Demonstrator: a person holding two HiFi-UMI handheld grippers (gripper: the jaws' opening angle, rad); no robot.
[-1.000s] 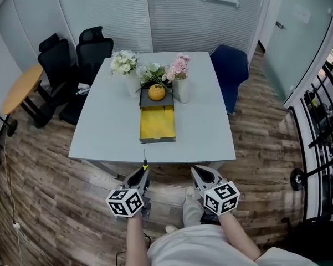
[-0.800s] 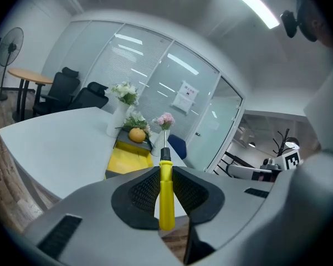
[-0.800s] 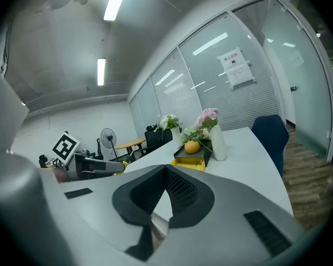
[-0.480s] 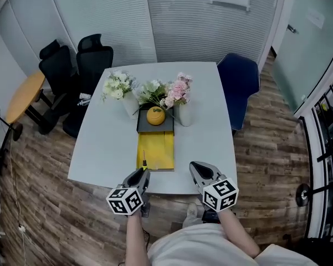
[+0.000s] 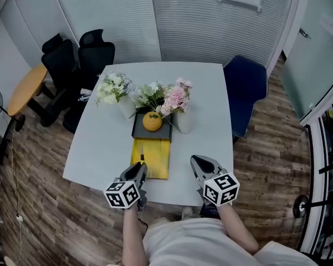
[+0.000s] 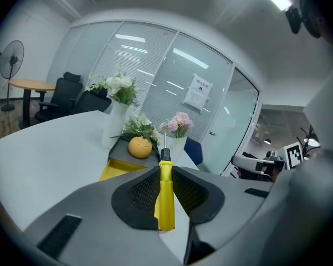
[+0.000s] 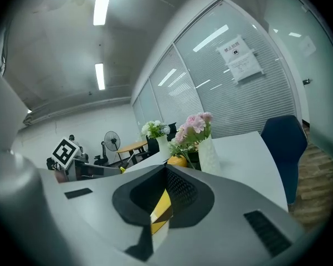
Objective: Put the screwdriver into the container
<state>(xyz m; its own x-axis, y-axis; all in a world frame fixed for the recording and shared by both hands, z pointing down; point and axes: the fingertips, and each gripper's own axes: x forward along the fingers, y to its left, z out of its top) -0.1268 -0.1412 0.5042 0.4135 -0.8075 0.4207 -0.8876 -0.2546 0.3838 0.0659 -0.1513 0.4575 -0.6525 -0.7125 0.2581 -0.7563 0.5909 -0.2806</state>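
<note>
A yellow open container (image 5: 151,158) lies on the white table (image 5: 97,148), just in front of a dark tray (image 5: 142,134) that holds an orange fruit (image 5: 152,121). My left gripper (image 5: 140,169) hovers over the table's near edge, at the container's front left corner. It is shut on a screwdriver with a yellow handle (image 6: 165,195), whose thin shaft (image 5: 142,158) points ahead over the container. In the left gripper view the container (image 6: 119,169) lies ahead, a little to the left. My right gripper (image 5: 198,160) is to the right of the container, shut and empty.
Three vases of flowers (image 5: 176,101) stand around the dark tray. Black office chairs (image 5: 80,57) and a round wooden table (image 5: 25,90) are at the left, a blue chair (image 5: 246,87) at the far right. The person's legs are at the table's near edge.
The person has come closer to the table. Both grippers, earlier short of the near edge, now reach over it, the left one with the screwdriver beside the yellow container.
</note>
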